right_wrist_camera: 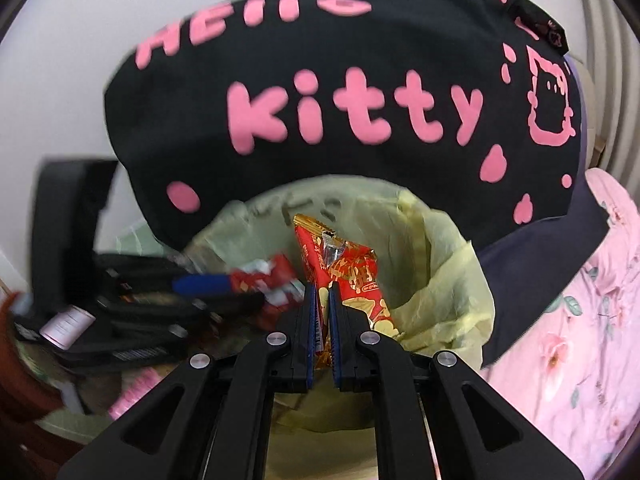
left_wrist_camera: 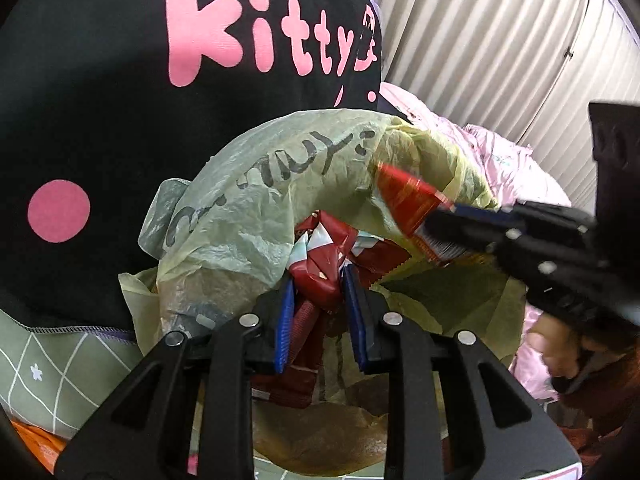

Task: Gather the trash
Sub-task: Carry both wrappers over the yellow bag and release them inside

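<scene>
A crumpled dark-red wrapper (left_wrist_camera: 320,268) sits clamped in the left tool (left_wrist_camera: 318,292), an orange-red snack packet (right_wrist_camera: 352,280) clamped in the right tool (right_wrist_camera: 324,300), both tools angled downward over the open yellow-green trash bag (right_wrist_camera: 440,272) just beneath them.

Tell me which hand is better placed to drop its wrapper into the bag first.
Probably the right. Its tongs hold the orange snack wrapper directly over the yellow bag's open mouth. The left tongs grip the dark red wrapper nearer the bag's collapsed side.
</scene>
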